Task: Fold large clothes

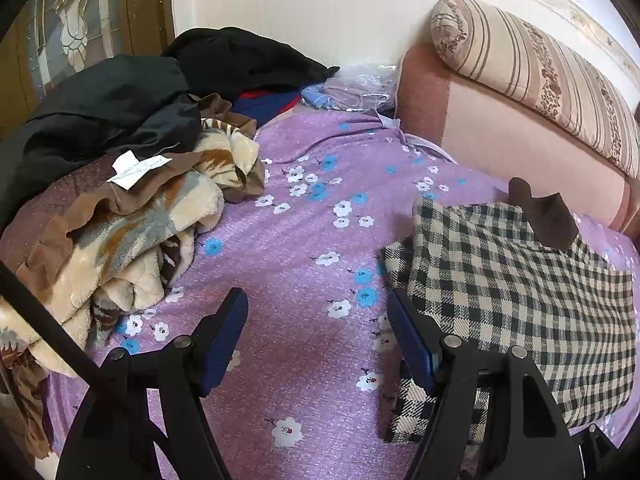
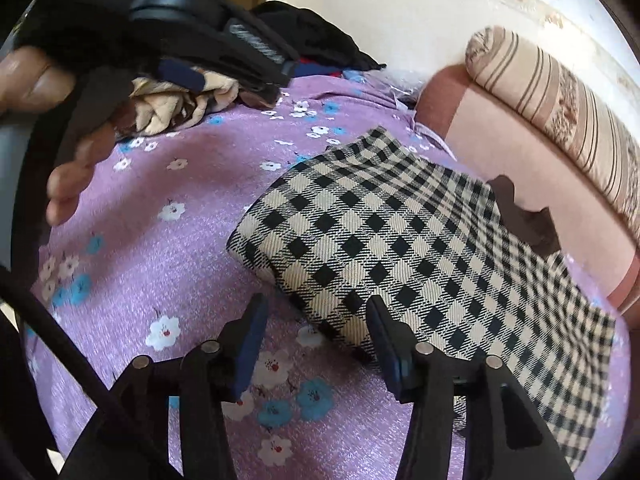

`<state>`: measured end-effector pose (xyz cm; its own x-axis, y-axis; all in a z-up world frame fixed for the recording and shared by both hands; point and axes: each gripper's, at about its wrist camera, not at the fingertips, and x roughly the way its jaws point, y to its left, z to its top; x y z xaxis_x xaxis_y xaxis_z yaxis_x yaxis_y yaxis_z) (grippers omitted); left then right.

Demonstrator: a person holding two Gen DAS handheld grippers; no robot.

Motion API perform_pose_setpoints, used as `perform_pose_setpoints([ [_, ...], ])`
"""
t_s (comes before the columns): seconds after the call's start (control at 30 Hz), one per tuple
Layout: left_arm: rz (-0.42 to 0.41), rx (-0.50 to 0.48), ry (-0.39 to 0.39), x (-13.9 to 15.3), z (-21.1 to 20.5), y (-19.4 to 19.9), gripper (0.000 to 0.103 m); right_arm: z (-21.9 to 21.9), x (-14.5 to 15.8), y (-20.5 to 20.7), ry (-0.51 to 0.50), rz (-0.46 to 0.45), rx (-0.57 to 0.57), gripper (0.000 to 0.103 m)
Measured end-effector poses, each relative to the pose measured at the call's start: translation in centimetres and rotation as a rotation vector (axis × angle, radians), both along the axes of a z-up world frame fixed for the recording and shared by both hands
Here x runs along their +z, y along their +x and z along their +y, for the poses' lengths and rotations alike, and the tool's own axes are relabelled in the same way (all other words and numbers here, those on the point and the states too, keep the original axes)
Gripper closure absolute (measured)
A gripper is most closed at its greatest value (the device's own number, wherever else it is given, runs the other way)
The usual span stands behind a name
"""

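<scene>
A folded checked garment (image 1: 516, 300) is laid on a purple flowered bedsheet (image 1: 296, 240), to the right side of the bed and near a pink headboard (image 1: 500, 132). A dark brown piece of cloth (image 1: 540, 216) is seen at its far edge. The left gripper (image 1: 316, 320) is held above the sheet with its fingers spread apart and nothing between them; its right finger (image 1: 412, 344) is placed just beside the near left corner of the garment. The right gripper (image 2: 316, 340) is likewise seen with its fingers apart and empty, its right finger (image 2: 388, 352) over the near edge of the garment. A crumpled fleece blanket (image 1: 152, 216) and a heap of dark clothes (image 1: 132, 96) are piled at the far left. A striped bolster (image 1: 552, 72) is set on top of the headboard. In the right wrist view the left hand (image 2: 76, 152) is seen at the far left.
</scene>
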<state>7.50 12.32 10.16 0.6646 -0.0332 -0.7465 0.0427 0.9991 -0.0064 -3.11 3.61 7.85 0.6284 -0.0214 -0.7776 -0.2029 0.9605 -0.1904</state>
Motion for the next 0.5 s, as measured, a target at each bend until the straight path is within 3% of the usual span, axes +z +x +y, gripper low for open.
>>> perform_pose_setpoints([
  [0.23,0.055,-0.037,-0.039,-1.4,-0.7,1.2,0.032,1.7,-1.6,-0.5,-0.118,-0.006,0.049,0.047],
  [0.5,0.128,-0.056,-0.068,-4.0,-1.1,2.8,0.032,4.0,-3.7,-0.3,-0.328,-0.054,0.1,0.042],
])
